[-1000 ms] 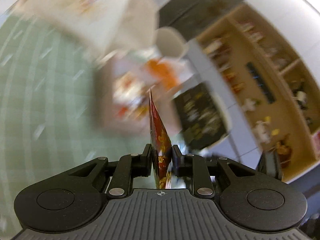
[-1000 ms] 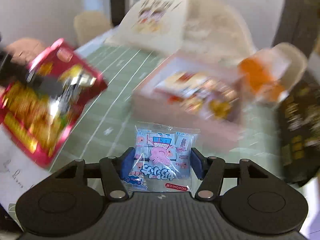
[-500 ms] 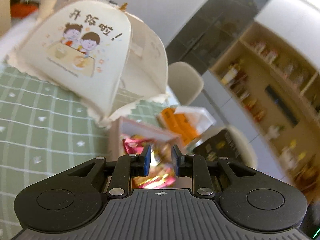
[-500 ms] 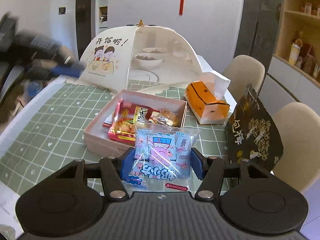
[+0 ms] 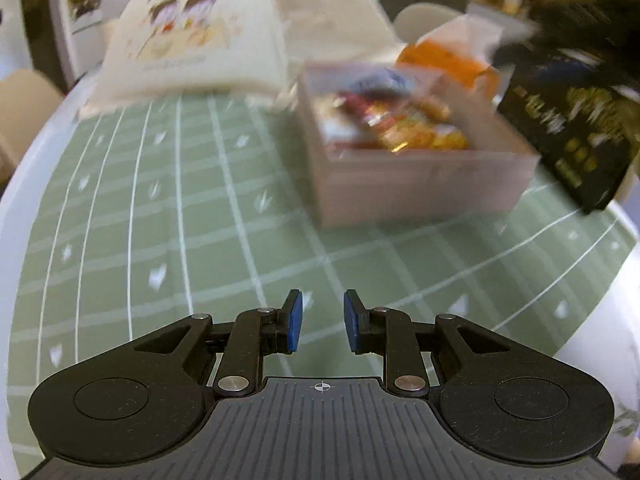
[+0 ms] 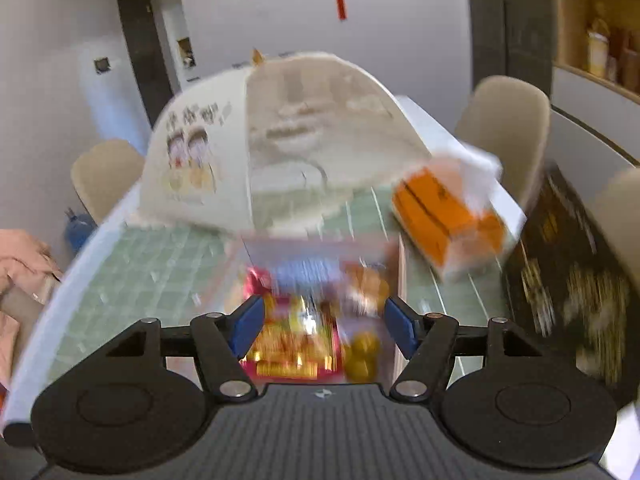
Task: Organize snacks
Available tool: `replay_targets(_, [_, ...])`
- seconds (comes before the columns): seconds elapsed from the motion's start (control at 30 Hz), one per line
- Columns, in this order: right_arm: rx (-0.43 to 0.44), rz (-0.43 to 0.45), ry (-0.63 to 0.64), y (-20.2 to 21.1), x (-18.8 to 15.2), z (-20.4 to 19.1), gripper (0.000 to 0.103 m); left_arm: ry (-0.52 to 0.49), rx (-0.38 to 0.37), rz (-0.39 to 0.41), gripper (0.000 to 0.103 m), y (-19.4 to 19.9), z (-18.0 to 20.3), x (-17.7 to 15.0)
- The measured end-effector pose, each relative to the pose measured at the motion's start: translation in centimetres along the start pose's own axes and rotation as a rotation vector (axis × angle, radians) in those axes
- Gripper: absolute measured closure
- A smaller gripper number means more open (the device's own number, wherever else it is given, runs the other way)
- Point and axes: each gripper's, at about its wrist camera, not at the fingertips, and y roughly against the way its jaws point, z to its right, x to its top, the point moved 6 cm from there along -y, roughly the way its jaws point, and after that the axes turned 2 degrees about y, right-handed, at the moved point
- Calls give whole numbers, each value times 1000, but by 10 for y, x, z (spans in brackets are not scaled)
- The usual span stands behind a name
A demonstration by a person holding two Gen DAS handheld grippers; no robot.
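Observation:
A pink cardboard box (image 5: 420, 184) stands on the green checked tablecloth (image 5: 160, 220) and holds several snack packets. Among them are a red packet (image 5: 400, 128) and a blurred blue packet (image 5: 380, 78). My left gripper (image 5: 322, 308) hangs low over the cloth, short and left of the box; its jaws stand a narrow gap apart, empty. My right gripper (image 6: 325, 320) hovers over the box (image 6: 401, 276), its jaws opening with nothing held. Below it, blurred, lie the red packet (image 6: 296, 344) and the blue packet (image 6: 308, 272).
A cream dome food cover (image 5: 192, 36) stands behind the box. An orange tissue box (image 6: 448, 224) and a black bag (image 6: 568, 280) sit to the box's right. Beige chairs (image 6: 504, 128) ring the table. A pink cloth (image 6: 20, 256) lies off the left edge.
The left gripper let go of the red packet, which now lies in the box, and dropped back over the cloth. The right gripper moved over the box, widened, and no longer holds the blue packet.

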Motion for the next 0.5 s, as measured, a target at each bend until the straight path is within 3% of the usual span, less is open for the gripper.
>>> replay_targets(0.07, [-35, -2, 20, 2, -34, -6, 36, 25, 7, -12, 77, -10, -2, -6])
replay_targets(0.2, [-97, -46, 60, -8, -94, -17, 36, -2, -2, 60, 71, -14, 12, -5])
replay_targets(0.33, [-65, -120, 22, -24, -123, -19, 35, -47, 10, 160, 67, -17, 28, -13])
replay_targets(0.4, [-88, -77, 47, -20, -127, -22, 34, -47, 28, 223, 68, -17, 33, -19])
replay_targets(0.5, [-109, -62, 76, -24, -131, -27, 26, -61, 52, 233, 68, -21, 38, -16])
